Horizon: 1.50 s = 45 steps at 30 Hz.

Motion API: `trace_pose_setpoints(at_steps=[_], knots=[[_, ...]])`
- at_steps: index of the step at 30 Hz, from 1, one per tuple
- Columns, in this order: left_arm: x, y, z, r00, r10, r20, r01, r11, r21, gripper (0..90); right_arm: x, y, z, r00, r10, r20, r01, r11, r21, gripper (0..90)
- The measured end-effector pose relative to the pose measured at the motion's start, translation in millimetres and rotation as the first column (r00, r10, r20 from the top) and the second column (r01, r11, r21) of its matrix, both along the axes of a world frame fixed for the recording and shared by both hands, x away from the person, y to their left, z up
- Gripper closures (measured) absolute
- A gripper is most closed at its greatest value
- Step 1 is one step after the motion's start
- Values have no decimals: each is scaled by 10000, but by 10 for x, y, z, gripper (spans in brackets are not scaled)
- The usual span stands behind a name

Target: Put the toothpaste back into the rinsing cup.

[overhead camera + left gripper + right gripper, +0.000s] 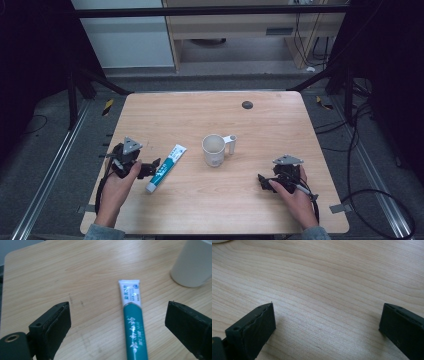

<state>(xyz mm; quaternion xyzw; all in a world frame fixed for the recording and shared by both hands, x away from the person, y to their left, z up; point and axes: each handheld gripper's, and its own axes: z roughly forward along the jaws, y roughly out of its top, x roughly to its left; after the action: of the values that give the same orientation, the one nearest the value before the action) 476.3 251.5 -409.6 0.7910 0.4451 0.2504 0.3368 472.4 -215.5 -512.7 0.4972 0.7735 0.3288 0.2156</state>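
Observation:
A teal and white toothpaste tube (165, 167) lies flat on the wooden table (210, 112), left of centre, its white cap toward the front. Right of it stands a white mug (214, 149) with its handle pointing right. My left gripper (151, 168) rests on the table just left of the tube, open. In the left gripper view the tube (134, 322) lies between the wide-apart jaws, nearer the right one, and the mug (193, 263) is at the top right. My right gripper (263, 181) sits open near the front right with bare wood between its jaws (327, 322).
A small dark round spot (247, 104) marks the table near its far edge. Black cables (370, 195) trail over the floor on the right. A metal rail (47, 170) runs along the left side of the table.

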Motion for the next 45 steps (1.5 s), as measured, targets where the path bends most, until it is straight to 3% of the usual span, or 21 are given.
trace_pose_setpoints(at_steps=[3, 4, 5, 7, 11, 15, 17, 19, 21, 26, 29, 38, 41, 45], knots=[[45, -63, -21, 9998, -164, 71, 164, 9999, -23, 60, 2, -5, -3, 10000, 64, 39, -64, 10000, -40, 6], [96, -100, -121, 9997, -144, -202, 147, 9998, 143, 62, 0, -5, 0, 10000, 53, -4, -53, 10000, -3, 6], [96, -100, -121, 9997, -144, -202, 147, 9998, 143, 66, 0, -6, 0, 10000, 70, 0, -70, 10000, -7, 6], [144, -147, -225, 9977, -250, -626, 281, 9984, 499, 66, -1, -4, 1, 10000, 48, -12, -48, 10000, 30, 6], [199, -215, -195, 9978, -319, -588, 360, 9969, 701, 62, 2, -8, -3, 9999, 97, 39, -97, 9999, -41, 6], [281, -267, -212, 9942, -477, -960, 564, 9943, 906, 63, 2, -8, -3, 9999, 97, 39, -97, 9999, -40, 6], [355, -319, -240, 9871, -514, -1516, 686, 9915, 1107, 62, 2, -8, -3, 9999, 97, 38, -97, 9999, -42, 6], [368, -371, -224, 9819, -772, -1727, 1023, 9846, 1417, 59, 0, -4, 0, 10000, 56, 2, -56, 10000, 17, 6], [368, -419, -197, 9749, -1070, -1952, 1362, 9803, 1430, 52, -1, -3, 1, 10000, 46, -10, -46, 10000, 27, 6], [393, -516, -154, 9700, -1280, -2067, 1655, 9704, 1758, 57, 1, -8, -2, 9999, 93, 36, -93, 9999, -42, 6], [421, -528, -144, 9726, -1012, -2092, 1397, 9740, 1784, 70, 1, -7, -3, 10000, 90, 39, -89, 10000, -31, 6], [546, -588, -147, 9582, -989, -2685, 1511, 9718, 1813, 126, -1, -9, -2, 9999, 94, 44, -94, 10000, -33, 6], [592, -628, -158, 9472, -1023, -3040, 1645, 9686, 1865, 121, -2, -9, -1, 10000, 91, 27, -91, 10000, -22, 6], [645, -666, -164, 9405, -914, -3272, 1602, 9686, 1900, 126, -1, -9, -3, 9999, 95, 47, -94, 9999, -51, 6]])
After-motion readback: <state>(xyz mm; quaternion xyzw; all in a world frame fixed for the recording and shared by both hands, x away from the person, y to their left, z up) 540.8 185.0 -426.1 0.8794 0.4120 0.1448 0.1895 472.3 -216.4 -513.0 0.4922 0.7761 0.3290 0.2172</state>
